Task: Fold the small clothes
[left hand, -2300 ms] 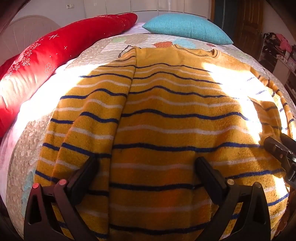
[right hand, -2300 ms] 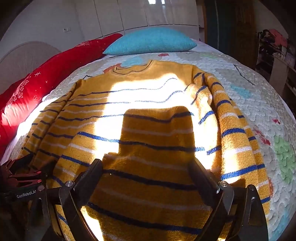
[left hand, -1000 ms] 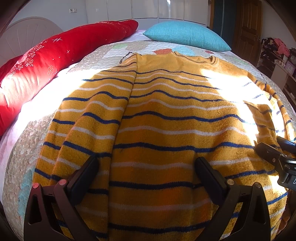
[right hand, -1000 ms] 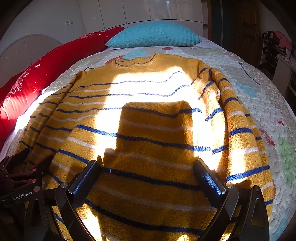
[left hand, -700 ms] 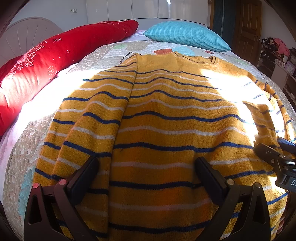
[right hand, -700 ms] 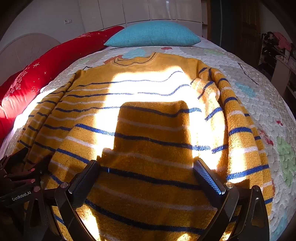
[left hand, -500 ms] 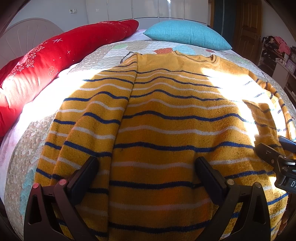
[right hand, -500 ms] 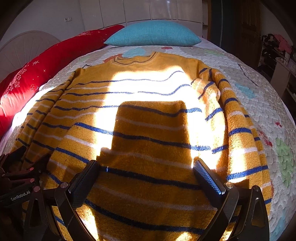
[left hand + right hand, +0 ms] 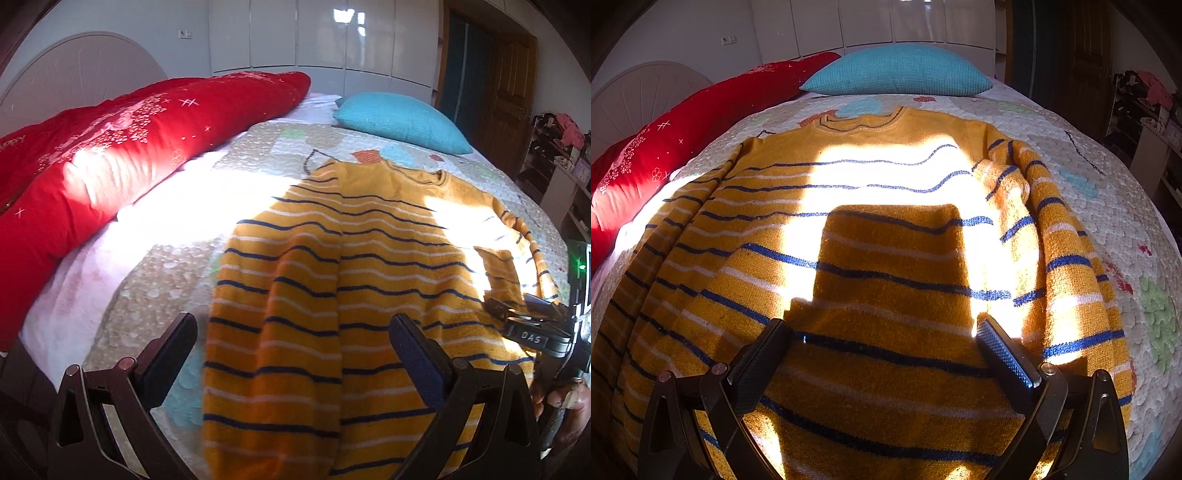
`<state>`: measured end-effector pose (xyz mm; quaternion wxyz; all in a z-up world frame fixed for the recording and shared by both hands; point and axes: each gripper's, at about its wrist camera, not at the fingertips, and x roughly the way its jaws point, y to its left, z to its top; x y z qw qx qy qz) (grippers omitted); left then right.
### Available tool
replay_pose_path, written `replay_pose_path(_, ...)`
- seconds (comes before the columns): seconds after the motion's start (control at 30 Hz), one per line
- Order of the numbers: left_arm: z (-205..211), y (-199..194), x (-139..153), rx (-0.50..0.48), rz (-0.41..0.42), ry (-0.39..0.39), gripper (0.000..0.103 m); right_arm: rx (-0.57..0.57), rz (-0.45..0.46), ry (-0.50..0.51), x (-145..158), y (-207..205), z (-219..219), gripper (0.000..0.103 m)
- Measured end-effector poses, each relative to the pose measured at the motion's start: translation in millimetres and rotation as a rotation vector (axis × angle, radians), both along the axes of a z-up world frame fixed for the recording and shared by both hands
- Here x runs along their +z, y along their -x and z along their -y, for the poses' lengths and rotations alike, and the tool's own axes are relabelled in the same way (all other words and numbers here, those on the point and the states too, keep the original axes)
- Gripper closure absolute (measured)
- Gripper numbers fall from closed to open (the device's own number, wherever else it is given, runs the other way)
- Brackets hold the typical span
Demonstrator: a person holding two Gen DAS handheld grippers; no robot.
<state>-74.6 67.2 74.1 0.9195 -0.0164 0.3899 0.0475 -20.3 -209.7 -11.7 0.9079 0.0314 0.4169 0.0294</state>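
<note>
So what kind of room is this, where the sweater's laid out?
Most likely a bedroom. The striped yellow sweater lies on a quilted bed cover, with a teal pillow and a long red cushion beside a curved white headboard.

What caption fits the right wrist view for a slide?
Open right gripper above a striped yellow sweater spread on a quilted bed.
</note>
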Motion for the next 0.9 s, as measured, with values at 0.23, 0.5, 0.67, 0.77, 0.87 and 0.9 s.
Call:
replay_pose_path(0.23, -15, -10, -51, -0.013, -0.186, 0.048, 0.054, 0.0, 0.0, 0.007, 0, -1, 0, 0.0)
replay_pose_path(0.5, -83, -28, -25, 0.263, -0.109, 0.006, 0.093, 0.001, 0.0, 0.008, 0, -1, 0, 0.0)
replay_pose_path(0.67, -125, -21, -18, 0.383, -0.087, 0.035, 0.073, 0.0, 0.0, 0.01, 0, -1, 0, 0.0)
replay_pose_path(0.77, -118, 3, -4, 0.358, -0.06, 0.079, 0.058, 0.0, -0.001, 0.011, 0, -1, 0, 0.0)
replay_pose_path(0.87, -90, 27, 19, 0.281, 0.006, 0.085, 0.034, 0.0, -0.002, 0.016, -1, -2, -1, 0.0)
replay_pose_path(0.9, -79, 34, 26, 0.255, 0.036, 0.084, 0.029, 0.0, -0.003, 0.018, -1, -2, -1, 0.0)
